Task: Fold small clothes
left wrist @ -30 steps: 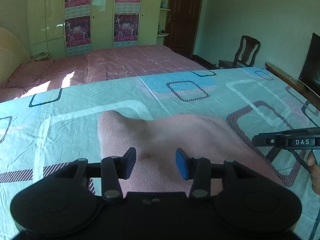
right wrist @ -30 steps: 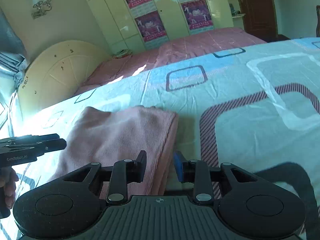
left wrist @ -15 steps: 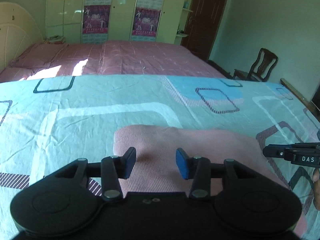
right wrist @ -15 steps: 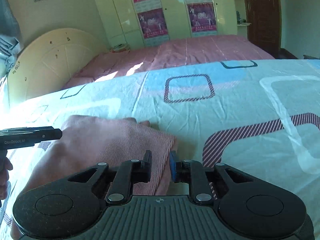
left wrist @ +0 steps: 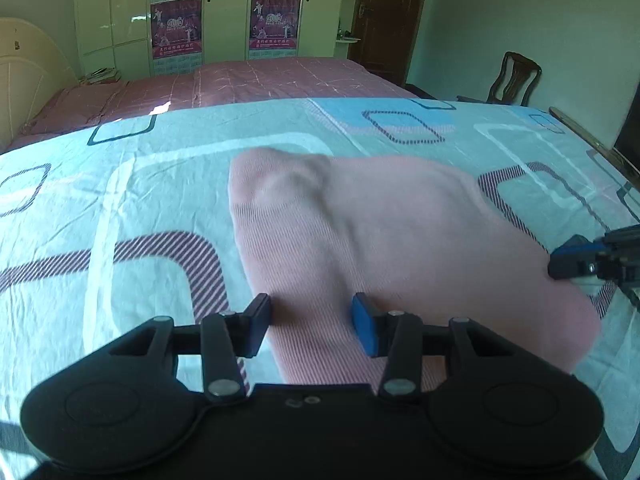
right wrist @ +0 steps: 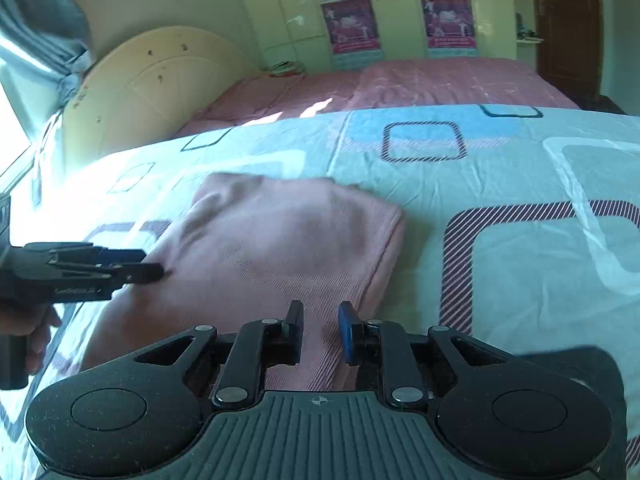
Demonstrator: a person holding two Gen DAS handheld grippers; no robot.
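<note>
A folded pink ribbed knit garment (left wrist: 380, 248) lies flat on the pale turquoise bedsheet printed with rounded squares (left wrist: 120, 200), its surface softly rumpled, one thick folded edge along its right side in the right wrist view. Its long axis runs from the near edge of the bed away towards the second bed with a pink checked cover (left wrist: 260, 80), beyond which stand pale yellow wardrobes carrying posters (left wrist: 176, 28). The left gripper (left wrist: 310, 320) hovers over the garment's near left part, fingers apart, gripping nothing. The right gripper (right wrist: 320, 330) has a narrow gap above the near right edge; no cloth is visibly pinched.
</note>
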